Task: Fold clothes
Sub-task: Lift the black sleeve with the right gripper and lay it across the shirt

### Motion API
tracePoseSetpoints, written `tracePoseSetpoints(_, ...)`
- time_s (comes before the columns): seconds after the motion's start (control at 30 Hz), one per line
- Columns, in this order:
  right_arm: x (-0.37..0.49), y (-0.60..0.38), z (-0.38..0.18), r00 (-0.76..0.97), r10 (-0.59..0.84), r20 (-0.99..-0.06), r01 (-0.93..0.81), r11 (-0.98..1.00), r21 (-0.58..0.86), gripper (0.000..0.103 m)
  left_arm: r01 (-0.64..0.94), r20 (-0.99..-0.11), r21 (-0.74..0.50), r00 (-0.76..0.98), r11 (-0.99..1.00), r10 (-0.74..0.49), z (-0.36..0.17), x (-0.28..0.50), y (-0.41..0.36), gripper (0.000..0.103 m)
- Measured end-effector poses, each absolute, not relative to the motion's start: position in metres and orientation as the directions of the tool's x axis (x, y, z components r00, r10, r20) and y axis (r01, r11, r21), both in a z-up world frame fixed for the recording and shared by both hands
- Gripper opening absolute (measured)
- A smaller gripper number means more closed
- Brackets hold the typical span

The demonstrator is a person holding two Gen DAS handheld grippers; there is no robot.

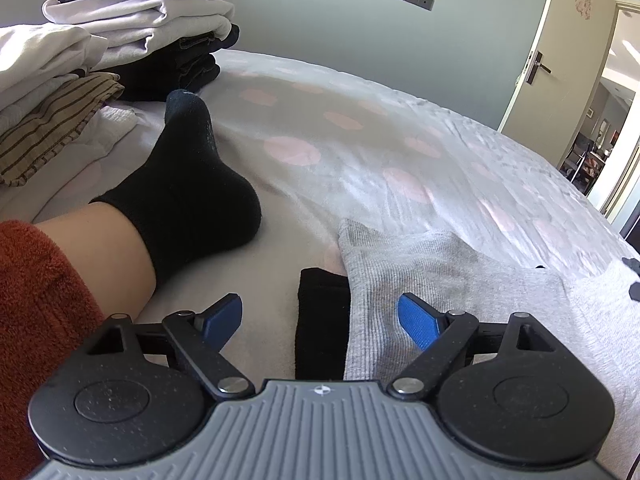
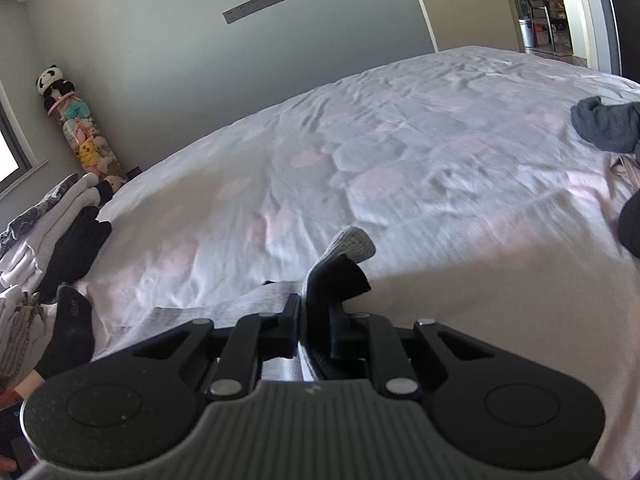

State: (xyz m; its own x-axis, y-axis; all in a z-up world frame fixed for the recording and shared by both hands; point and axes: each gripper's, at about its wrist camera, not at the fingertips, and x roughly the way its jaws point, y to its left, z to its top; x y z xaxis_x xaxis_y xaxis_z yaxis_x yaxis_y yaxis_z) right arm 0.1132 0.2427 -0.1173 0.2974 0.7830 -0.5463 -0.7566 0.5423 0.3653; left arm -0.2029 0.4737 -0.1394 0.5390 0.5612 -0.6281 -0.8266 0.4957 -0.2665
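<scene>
Slipping looks like the main risk: the right claw is clamped on only a narrow end of the grey garment, with a strip of its black trim pinched alongside, so a quick pull could drag the cloth free or bunch the layers unevenly. The left claw is spread wide and holds nothing, hovering low over the same garment's near edge; if it closes without catching both layers, the fold will likely skew. The person's foot in a black sock rests on the bed just beside the work and could snag the fabric.

Ribbed light-grey knit, soft and thin, the garment lies mostly flat on the dotted bedcover, one end lifted in the right claw. Folded stacks sit farther left on the bed.
</scene>
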Motion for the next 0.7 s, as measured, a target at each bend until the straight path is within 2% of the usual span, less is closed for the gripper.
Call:
tracePoseSetpoints(0.1, 0.092, 0.263, -0.103, 0.259, 0.802, -0.537, -0.764, 0.511, 0.394, 0.015, -0.822, -0.625, -0.285, 0.549, 0.493, 0.555, -0.137, -0.206, 0.475, 0.098)
tracePoseSetpoints(0.23, 0.063, 0.295, -0.091, 0.204, 0.824, -0.529, -0.767, 0.470, 0.436, 0.015, -0.815, -0.621, -0.309, 0.563, 0.489, 0.546, -0.135, -0.209, 0.476, 0.086)
tracePoseSetpoints(0.4, 0.024, 0.344, -0.094, 0.125, 0.835, -0.536, -0.763, 0.426, 0.486, 0.015, -0.820, -0.625, -0.337, 0.563, 0.463, 0.542, -0.132, -0.219, 0.485, 0.086)
tracePoseSetpoints(0.7, -0.038, 0.414, -0.128, -0.003, 0.778, -0.628, -0.791, 0.382, 0.477, 0.015, -0.828, -0.643, -0.318, 0.546, 0.462, 0.537, -0.126, -0.227, 0.496, 0.079)
